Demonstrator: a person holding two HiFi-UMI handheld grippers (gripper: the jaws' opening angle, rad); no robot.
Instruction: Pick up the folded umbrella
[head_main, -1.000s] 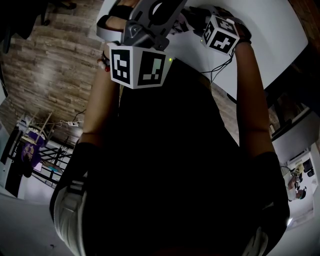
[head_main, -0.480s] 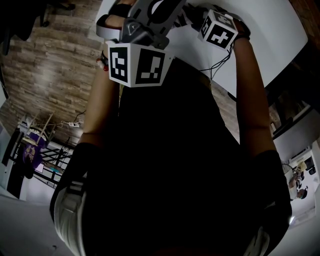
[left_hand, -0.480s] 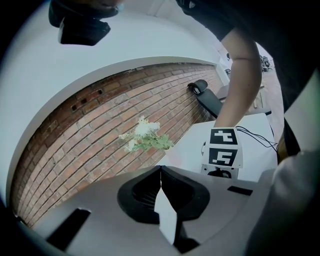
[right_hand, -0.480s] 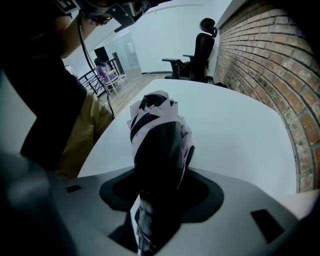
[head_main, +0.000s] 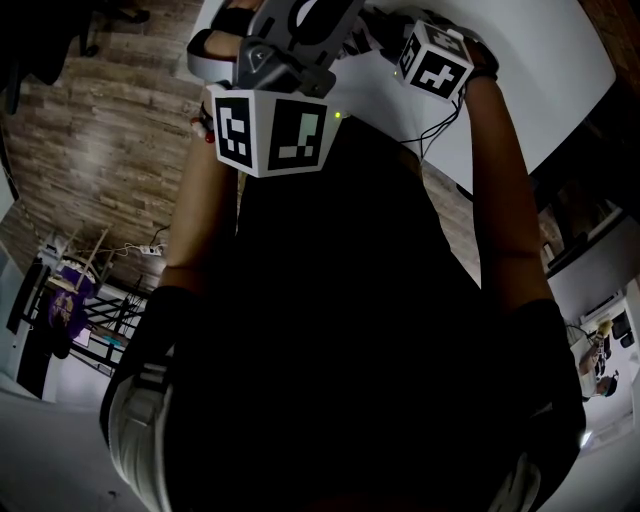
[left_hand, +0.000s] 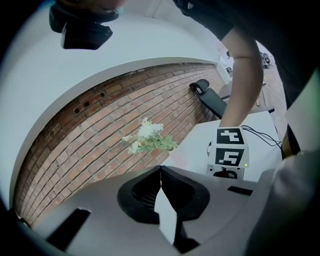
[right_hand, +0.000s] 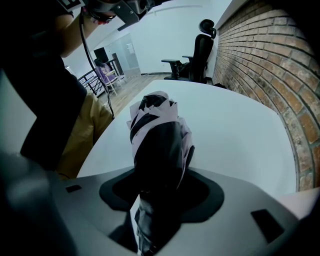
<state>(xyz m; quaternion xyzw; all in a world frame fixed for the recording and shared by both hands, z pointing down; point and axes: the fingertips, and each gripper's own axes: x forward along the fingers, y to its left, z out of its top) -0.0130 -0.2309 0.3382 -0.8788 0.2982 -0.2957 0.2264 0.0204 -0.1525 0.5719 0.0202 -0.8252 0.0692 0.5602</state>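
Only the right gripper view shows the folded umbrella (right_hand: 157, 135). The right gripper (right_hand: 159, 192) has its 2 jaws partly apart and pressed on the umbrella's dark, white-striped fabric, which fills the gap. The bundle reaches out over the white table (right_hand: 240, 135); whether it touches the tabletop cannot be told. An office chair (right_hand: 197, 55) stands at the table's far end.

The left gripper view shows the left gripper (left_hand: 161, 170) with its 2 jaws closed tip to tip and nothing between them, aimed across the table at a brick wall (left_hand: 90, 145) behind it, where a sprig of pale flowers (left_hand: 148, 137) sits. The right gripper's marker cube (left_hand: 230, 152) hangs above the table.

The head view shows neither pair of jaws nor the umbrella, only both cubes at the table's near edge.
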